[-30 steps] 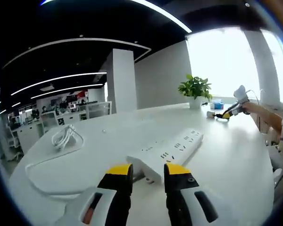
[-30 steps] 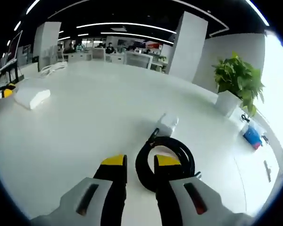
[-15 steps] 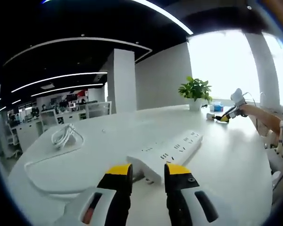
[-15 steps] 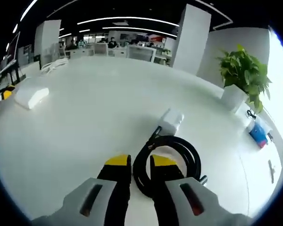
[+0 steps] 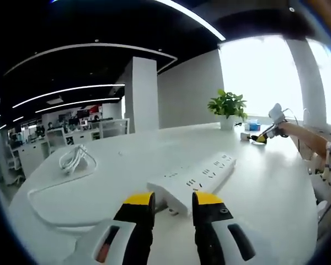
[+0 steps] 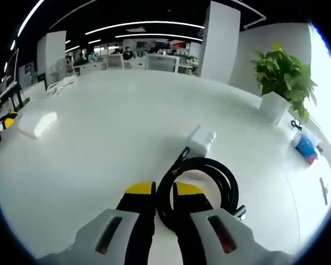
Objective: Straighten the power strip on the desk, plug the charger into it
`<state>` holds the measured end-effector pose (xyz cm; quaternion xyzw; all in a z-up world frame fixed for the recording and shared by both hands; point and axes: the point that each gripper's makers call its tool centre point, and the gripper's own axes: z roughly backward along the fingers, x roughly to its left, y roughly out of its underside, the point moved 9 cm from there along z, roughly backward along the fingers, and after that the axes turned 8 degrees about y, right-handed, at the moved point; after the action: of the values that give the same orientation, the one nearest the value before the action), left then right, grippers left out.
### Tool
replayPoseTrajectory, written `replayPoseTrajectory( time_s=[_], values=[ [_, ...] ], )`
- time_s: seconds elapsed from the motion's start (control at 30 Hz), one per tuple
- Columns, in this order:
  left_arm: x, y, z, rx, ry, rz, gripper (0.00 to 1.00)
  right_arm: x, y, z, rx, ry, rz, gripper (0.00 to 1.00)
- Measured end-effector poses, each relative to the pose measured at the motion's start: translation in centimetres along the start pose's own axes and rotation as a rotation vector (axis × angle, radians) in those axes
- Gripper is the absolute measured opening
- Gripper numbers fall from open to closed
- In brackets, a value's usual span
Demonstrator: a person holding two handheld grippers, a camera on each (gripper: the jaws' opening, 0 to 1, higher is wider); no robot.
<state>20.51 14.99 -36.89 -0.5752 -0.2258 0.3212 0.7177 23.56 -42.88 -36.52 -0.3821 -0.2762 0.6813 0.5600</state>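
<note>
Left gripper view: low over desk (image 5: 127, 165), near power strip (image 5: 196, 178); both views share potted plant (image 6: 280, 83).

we're in a big open-plan office, rows of desks (image 5: 71, 138) out back, strip ceiling lights (image 5: 71, 91), white pillar (image 5: 140, 94), potted plant (image 6: 281, 77)

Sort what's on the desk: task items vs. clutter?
Task items:
- long white plastic power strip
- its white cord, bundled
- white block charger
- coiled black charger cable, between the right gripper tips
- left gripper

Clutter:
- green leafy plant in a white pot
- small blue box
</note>
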Motion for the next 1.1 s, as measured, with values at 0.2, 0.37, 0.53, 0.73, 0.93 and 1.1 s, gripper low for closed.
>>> replayPoseTrajectory(
  time_s=[0.2,0.37,0.53,0.73,0.93,1.1],
  values=[
    [0.0,0.0,-0.1,0.005,0.001,-0.001,0.27,-0.1,0.2,0.0,-0.002,-0.015,-0.066,0.10],
    [-0.3,0.1,-0.3,0.019,0.009,-0.009,0.27,-0.2,0.1,0.0,-0.001,-0.018,-0.098,0.09],
    [-0.2,0.1,-0.4,0.022,0.008,-0.009,0.27,0.0,0.0,0.1,0.000,-0.030,-0.152,0.09],
    [-0.2,0.2,-0.4,0.026,0.010,-0.012,0.27,-0.8,0.1,1.0,-0.021,-0.105,-0.330,0.08],
    [-0.4,0.3,-0.5,0.032,0.013,-0.018,0.27,-2.0,-0.9,0.9,-0.073,-0.232,-0.560,0.08],
    [-0.6,0.4,-0.8,0.046,0.025,-0.030,0.27,-1.9,-1.2,1.1,-0.081,-0.256,-0.596,0.08]
  ],
)
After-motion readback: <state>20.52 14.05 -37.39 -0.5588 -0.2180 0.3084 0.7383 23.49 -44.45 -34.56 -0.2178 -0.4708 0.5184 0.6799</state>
